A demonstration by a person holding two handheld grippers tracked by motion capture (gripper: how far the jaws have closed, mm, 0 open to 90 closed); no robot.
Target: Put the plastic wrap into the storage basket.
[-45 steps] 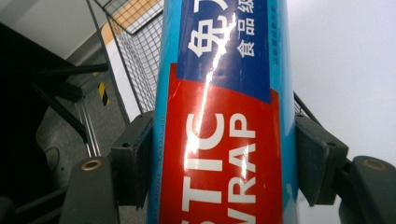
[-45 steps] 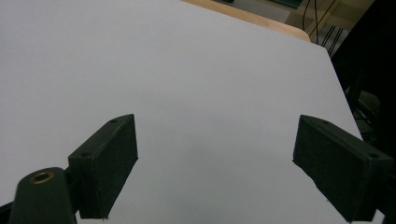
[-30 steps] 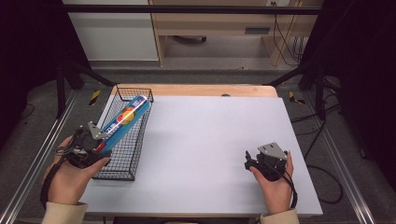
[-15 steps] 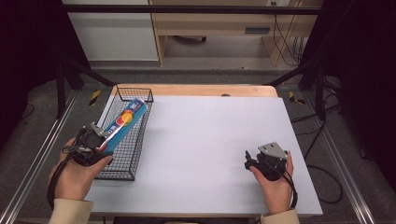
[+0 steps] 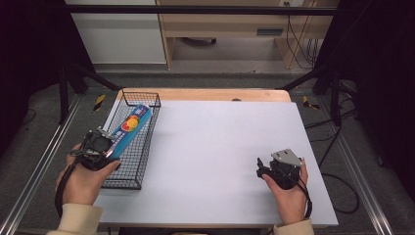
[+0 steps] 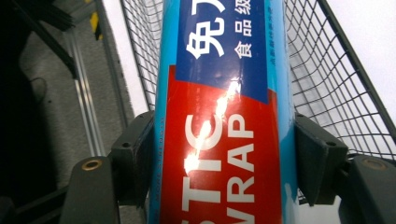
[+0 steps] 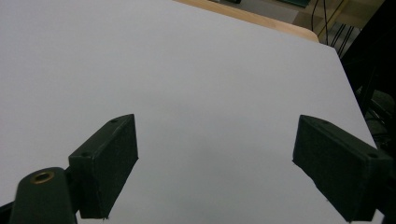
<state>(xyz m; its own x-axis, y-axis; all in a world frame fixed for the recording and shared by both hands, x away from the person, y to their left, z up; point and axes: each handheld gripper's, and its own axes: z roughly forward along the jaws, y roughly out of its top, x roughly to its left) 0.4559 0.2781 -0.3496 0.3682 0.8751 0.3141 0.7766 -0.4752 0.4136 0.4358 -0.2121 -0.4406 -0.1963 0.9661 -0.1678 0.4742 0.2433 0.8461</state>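
At frame left, my left gripper [image 5: 105, 147] pinches one plastic wrap box [image 5: 129, 129] over one wire basket [image 5: 142, 147]; my right gripper [image 5: 264, 169], lower right, jaws spread, holds nothing.

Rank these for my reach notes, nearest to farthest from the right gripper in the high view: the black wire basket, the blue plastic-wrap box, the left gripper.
1. Black wire basket, left part of the table; its near right corner comes closest to the right gripper.
2. and 3. Blue plastic-wrap box, lying over the basket, and left gripper, clamped on it: too close to call.

The right tool [image 7: 212, 165] holds its two black jaws wide apart over the plain white worktop [image 7: 196, 79]; nothing between them — a pale wooden edge strip [image 7: 261, 21] beyond.
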